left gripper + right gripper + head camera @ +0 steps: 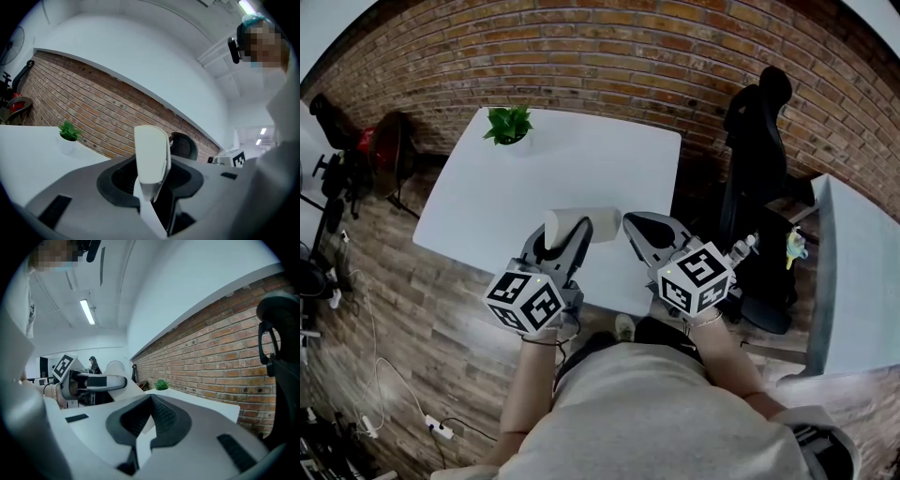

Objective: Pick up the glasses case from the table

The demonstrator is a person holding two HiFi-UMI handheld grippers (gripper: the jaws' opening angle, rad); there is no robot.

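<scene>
The glasses case [581, 224] is a white, rounded oblong. My left gripper [570, 236] is shut on it over the near part of the white table [572, 169]. In the left gripper view the case [152, 152] stands on end between the two grey jaws of the left gripper [151, 176], and its top rises above them. My right gripper [639, 228] hovers just right of the case with its jaws shut and nothing in them. In the right gripper view the right gripper [151, 401] points along the table, and the left gripper [91, 383] shows at the left.
A small green plant [508, 125] in a white pot stands at the table's far left corner. A black office chair [757, 141] stands to the right, against the brick wall. Another white table [858, 272] is at the far right. Cables lie on the wooden floor [356, 375] at the left.
</scene>
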